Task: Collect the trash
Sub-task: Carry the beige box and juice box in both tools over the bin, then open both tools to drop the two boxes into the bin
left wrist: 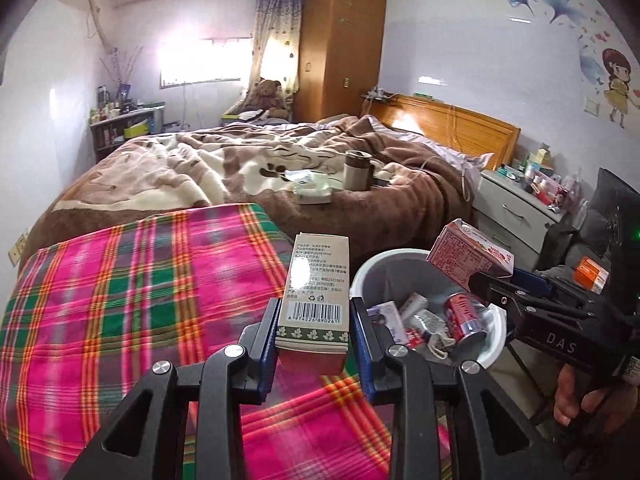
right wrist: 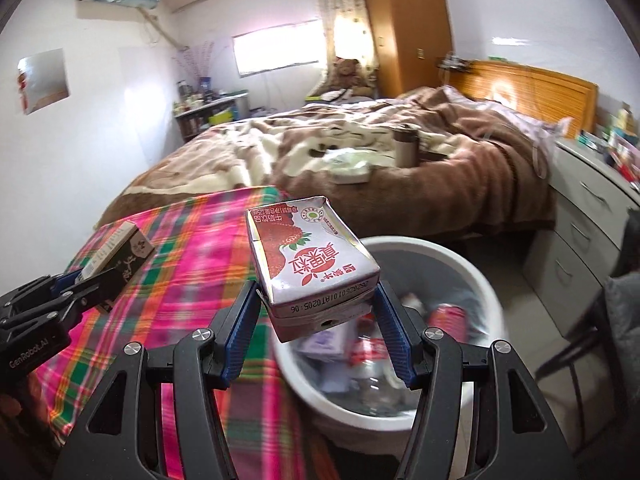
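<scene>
Clearly legible — "DAS" on right gripper [left wrist: 486, 280] body

Black hand-held gripper [left wrist: 314, 332] frames, blue ribbed finger pads [right wrist: 394, 332], silver round screws [left wrist: 164, 367], white "DAS" lettering, bare skin

Beige barcoded carton [left wrist: 314, 300] and dented strawberry milk box [right wrist: 312, 264] — both above white bin [right wrist: 460, 256] of trash.

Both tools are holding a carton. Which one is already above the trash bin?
The strawberry milk carton in the right tool: it hangs over the white bin. The beige box is over the plaid cloth.
</scene>
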Demonstrator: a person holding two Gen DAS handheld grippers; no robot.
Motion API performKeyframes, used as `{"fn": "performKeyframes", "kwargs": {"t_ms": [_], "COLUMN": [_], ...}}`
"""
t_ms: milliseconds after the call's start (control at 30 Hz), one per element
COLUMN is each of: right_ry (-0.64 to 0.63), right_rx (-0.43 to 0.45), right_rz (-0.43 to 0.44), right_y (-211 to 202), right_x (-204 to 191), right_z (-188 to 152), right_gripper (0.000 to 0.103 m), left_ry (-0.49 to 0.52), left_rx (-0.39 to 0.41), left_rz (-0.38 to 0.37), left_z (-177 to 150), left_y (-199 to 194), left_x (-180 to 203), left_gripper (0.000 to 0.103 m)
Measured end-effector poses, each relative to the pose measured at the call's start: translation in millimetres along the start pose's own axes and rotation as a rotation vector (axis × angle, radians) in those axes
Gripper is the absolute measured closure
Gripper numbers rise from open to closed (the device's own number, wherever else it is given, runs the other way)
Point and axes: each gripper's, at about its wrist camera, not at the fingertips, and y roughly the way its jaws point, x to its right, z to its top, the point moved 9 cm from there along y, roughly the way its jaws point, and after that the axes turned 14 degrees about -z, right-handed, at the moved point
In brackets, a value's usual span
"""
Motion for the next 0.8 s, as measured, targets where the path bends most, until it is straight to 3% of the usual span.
{"fn": "performKeyframes", "kwargs": {"t_ms": [500, 667, 800], "right_ry": [0.056, 0.048, 0.037], "right_rx": [-0.075, -0.086, -0.1], "right_rz": [-0.126, -0.131, -0.135], "right_y": [20.7, 29.0, 41.2], "right_x": [65.5, 79.0, 88.6], "right_z": [-19.2, -20.8, -22.5], "right_gripper": [0.043, 0.043, 0.043], "left_ry": [0.038, 0.058, 0.087], "left_rx": [-0.092, -0.106, -0.105], "left_rz": [-0.109, -0.121, -0.081], "left_z": [-10.0, -11.9, -12.3], "left_y": [73.1, 87.4, 95.8], "left_x": [69.7, 84.9, 91.3], "left_gripper": [0.07, 0.07, 0.07]}}
